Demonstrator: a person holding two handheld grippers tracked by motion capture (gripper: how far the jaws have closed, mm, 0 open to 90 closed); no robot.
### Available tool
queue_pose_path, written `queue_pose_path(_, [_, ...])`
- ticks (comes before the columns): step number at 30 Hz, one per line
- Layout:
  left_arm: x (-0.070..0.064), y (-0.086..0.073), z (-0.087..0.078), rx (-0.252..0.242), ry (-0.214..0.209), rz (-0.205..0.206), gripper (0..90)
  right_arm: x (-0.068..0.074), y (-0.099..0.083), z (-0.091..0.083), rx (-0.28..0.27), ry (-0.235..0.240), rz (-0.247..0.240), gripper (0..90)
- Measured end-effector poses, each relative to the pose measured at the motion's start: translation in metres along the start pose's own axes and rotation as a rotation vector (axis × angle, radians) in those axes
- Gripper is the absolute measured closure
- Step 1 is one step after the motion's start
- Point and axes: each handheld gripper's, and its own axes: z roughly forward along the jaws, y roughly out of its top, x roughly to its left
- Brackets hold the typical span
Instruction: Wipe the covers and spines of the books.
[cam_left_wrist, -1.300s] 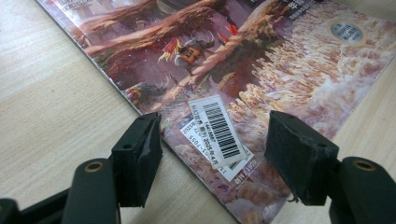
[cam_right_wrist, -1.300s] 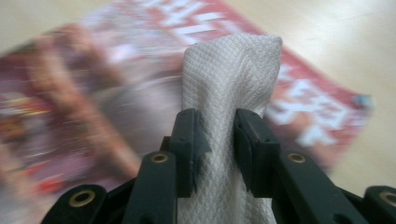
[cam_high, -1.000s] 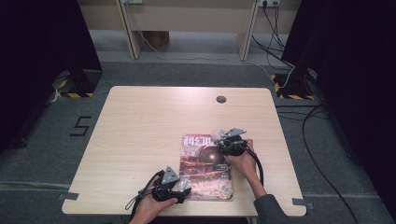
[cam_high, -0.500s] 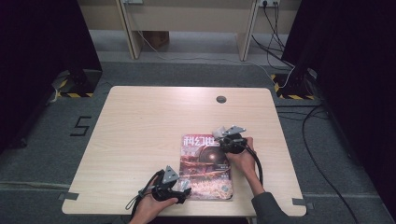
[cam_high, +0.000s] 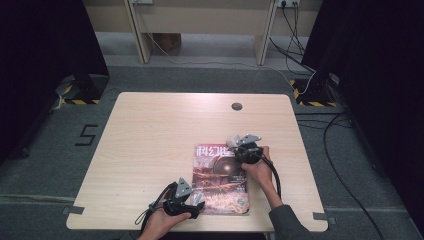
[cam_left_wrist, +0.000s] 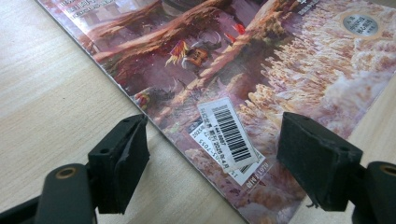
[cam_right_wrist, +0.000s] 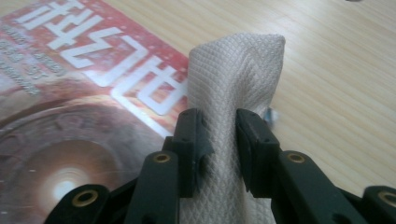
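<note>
A magazine (cam_high: 220, 177) with a red and brown cover lies flat near the table's front edge. My right gripper (cam_high: 235, 142) is over the magazine's far right corner, shut on a folded white cloth (cam_right_wrist: 231, 112) that stands up between its jaws (cam_right_wrist: 217, 140). The cloth touches the cover by the white title letters (cam_right_wrist: 116, 56). My left gripper (cam_high: 196, 200) hovers open at the magazine's near left corner. Its jaws straddle the cover's edge around the barcode sticker (cam_left_wrist: 229, 133), with nothing gripped (cam_left_wrist: 212, 158).
The light wood table (cam_high: 150, 135) has a round cable hole (cam_high: 237, 106) at the back. A black cable (cam_high: 276, 175) trails from the right gripper. Dark curtains and floor cables surround the table.
The right gripper with the cloth has shifted slightly along the magazine's top right area. The left gripper has stayed at the near left corner.
</note>
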Motion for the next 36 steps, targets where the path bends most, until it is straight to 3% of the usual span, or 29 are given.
queue_pose_path(14, [-0.001, 0.0, 0.0, -0.003, 0.006, 0.013, 23.6, 0.043, 0.012, 0.004, -0.013, 0.157, -0.061, 65.6])
queue_pose_path(20, [-0.001, 0.0, 0.0, -0.005, 0.005, 0.011, 23.6, 0.042, 0.012, 0.004, -0.007, 0.198, -0.014, 60.6])
queue_pose_path(27, [-0.003, 0.0, -0.001, -0.006, 0.017, 0.02, 23.8, 0.044, 0.014, 0.005, -0.005, 0.207, -0.016, 60.3])
queue_pose_path(29, [-0.004, 0.0, -0.001, -0.007, 0.023, 0.03, 23.9, 0.051, 0.015, 0.005, -0.004, 0.221, -0.048, 59.2])
queue_pose_path(32, [-0.004, 0.0, -0.001, -0.007, 0.028, 0.034, 24.0, 0.06, 0.019, 0.006, 0.005, 0.223, -0.084, 53.5])
queue_pose_path(34, [-0.004, 0.0, -0.001, -0.008, 0.027, 0.04, 24.2, 0.061, 0.019, 0.006, 0.01, 0.246, -0.06, 44.7])
queue_pose_path(36, [-0.004, 0.0, -0.001, -0.009, 0.03, 0.04, 24.4, 0.06, 0.019, 0.006, 0.006, 0.263, -0.024, 41.6])
